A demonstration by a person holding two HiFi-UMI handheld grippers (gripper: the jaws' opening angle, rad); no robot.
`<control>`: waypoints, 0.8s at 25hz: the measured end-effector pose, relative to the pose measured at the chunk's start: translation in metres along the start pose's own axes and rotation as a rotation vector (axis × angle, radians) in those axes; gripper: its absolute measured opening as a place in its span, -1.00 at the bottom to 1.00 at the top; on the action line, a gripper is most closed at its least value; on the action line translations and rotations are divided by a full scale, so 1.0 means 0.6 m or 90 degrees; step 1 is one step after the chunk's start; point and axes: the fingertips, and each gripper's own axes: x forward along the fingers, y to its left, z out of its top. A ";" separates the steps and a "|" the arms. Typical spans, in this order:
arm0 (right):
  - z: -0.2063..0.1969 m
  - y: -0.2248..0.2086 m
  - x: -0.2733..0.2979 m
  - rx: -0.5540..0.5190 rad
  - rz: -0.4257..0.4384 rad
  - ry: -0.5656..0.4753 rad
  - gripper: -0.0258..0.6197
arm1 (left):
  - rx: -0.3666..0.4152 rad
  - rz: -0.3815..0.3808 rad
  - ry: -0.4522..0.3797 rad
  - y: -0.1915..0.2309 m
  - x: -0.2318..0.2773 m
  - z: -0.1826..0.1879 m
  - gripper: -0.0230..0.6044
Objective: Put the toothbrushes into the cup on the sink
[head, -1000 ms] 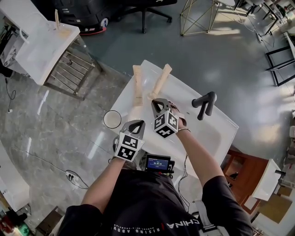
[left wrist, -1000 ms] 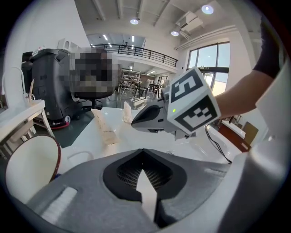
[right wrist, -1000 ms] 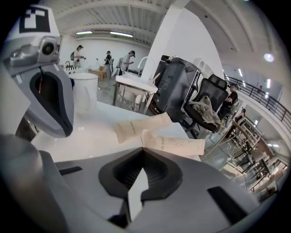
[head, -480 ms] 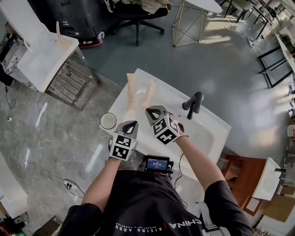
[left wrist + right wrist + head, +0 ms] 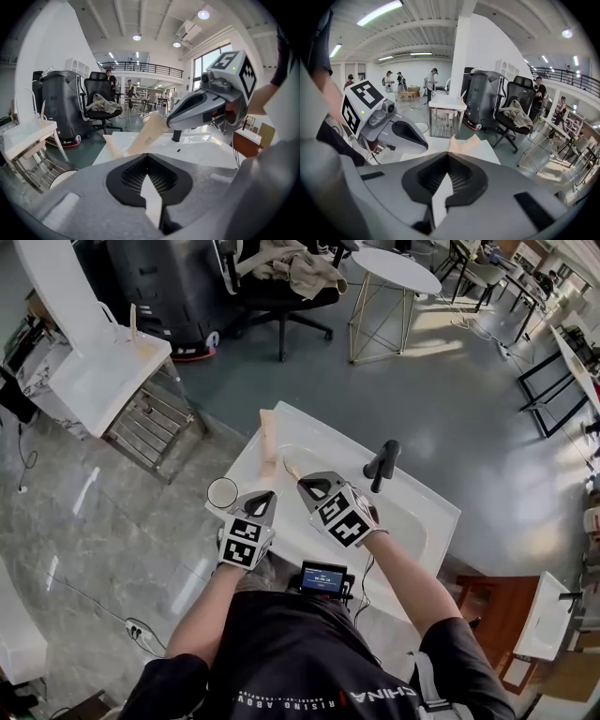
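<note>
Two beige toothbrush packs are on the white sink (image 5: 412, 512). One pack (image 5: 269, 435) lies flat near the sink's far left edge. The other pack (image 5: 149, 133) tilts up, and my right gripper (image 5: 305, 482) is shut on its near end. In the right gripper view that pack (image 5: 461, 143) pokes out just past the closed jaw tips. The white cup (image 5: 223, 492) stands at the sink's left corner. My left gripper (image 5: 266, 495) hovers right beside the cup, jaws shut and holding nothing.
A black faucet (image 5: 380, 463) rises at the back of the basin, right of my right gripper. A small screen device (image 5: 322, 576) sits at the sink's near edge. A white cabinet with a metal rack (image 5: 141, 399) stands on the floor to the left.
My right gripper moved forward over the right-hand toothbrush pack and now holds its end, tilted up. My left gripper stayed near the cup. The head view shifted.
</note>
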 end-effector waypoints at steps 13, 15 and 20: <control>0.002 0.018 -0.063 -0.036 -0.014 -0.011 -0.89 | 0.016 0.023 -0.024 -0.026 -0.044 0.008 -0.94; 0.004 0.015 -0.075 -0.046 -0.019 -0.011 -0.89 | 0.017 0.026 -0.022 -0.030 -0.050 0.002 -0.94; 0.020 0.017 -0.104 -0.094 -0.029 -0.009 -0.89 | 0.012 0.033 -0.029 -0.025 -0.065 -0.003 -0.94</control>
